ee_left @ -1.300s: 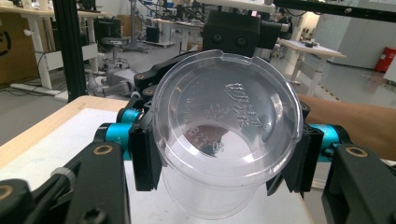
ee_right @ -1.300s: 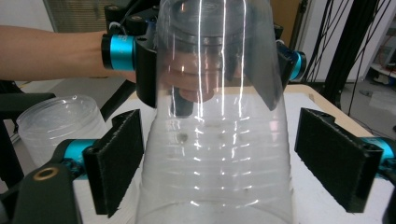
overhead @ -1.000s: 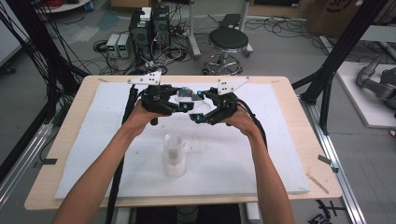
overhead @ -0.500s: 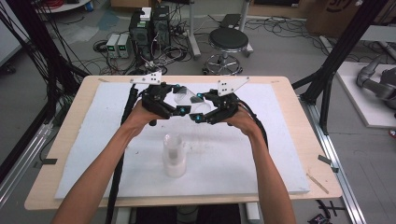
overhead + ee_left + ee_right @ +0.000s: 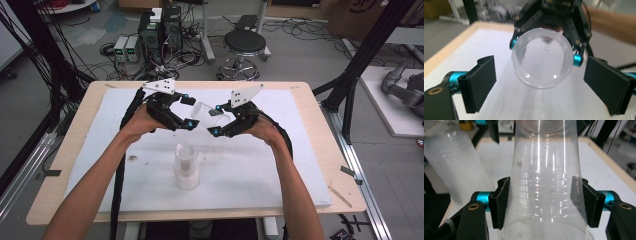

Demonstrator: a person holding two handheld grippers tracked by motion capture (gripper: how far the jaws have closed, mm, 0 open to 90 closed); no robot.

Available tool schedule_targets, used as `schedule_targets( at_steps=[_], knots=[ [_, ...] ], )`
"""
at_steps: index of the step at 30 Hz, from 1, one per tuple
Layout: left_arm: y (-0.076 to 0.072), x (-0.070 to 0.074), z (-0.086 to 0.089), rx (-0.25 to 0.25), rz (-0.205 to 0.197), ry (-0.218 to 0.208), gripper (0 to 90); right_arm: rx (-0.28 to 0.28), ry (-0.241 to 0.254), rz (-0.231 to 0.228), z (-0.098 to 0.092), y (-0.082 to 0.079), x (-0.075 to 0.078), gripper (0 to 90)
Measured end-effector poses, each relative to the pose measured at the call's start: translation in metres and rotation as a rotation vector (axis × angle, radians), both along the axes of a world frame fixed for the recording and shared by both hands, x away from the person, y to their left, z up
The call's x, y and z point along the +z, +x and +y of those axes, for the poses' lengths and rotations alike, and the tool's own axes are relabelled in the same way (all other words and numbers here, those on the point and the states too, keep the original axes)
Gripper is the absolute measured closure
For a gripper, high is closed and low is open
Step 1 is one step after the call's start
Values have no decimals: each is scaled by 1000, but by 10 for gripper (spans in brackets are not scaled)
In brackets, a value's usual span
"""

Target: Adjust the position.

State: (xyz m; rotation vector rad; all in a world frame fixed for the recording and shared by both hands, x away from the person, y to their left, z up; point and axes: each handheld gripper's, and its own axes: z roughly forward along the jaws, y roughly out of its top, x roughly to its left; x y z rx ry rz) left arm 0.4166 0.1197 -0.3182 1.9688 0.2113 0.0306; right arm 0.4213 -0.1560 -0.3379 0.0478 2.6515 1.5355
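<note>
A clear plastic cup (image 5: 202,111) hangs on its side above the white board, between my two grippers. My right gripper (image 5: 216,120) is shut on it, and its jaws have just been closing; in the right gripper view both pads (image 5: 502,202) press the ribbed wall of the cup (image 5: 544,195) near the rim. My left gripper (image 5: 188,111) faces the cup's base (image 5: 541,58). Its jaws have just been opening and now stand wide on either side of the base without touching it. A stack of clear cups (image 5: 186,167) stands upright on the board nearer the person.
The white foam board (image 5: 280,165) covers most of the wooden table (image 5: 345,195). The cup stack (image 5: 451,170) appears blurred to the left in the right gripper view. Black cables trail from both grippers along the forearms. A stool (image 5: 244,45) and electronics stand on the floor beyond the table.
The left gripper's jaws have spread wide and let go of the cup. The right gripper's jaws have closed on it. The two grippers have drawn slightly apart.
</note>
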Motion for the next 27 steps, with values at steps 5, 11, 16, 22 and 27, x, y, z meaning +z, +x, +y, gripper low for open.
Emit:
schedule_targets(
  at_steps=[5,11,16,22,27],
  knots=[
    [3,9,-1,3,-5,124,107,-11,-156,10,5,-2,5,345],
    [10,13,-7,-24,-7,335,132,-22,-312,8,12,-1,14,346],
    [19,14,-7,-33,17,419,134,-24,-400,-5,17,0,21,346],
    [20,14,-13,-66,2,463,141,-14,-458,-15,24,2,25,347],
    [19,12,-22,-99,-2,479,170,1,-452,-20,29,1,25,347]
  ],
)
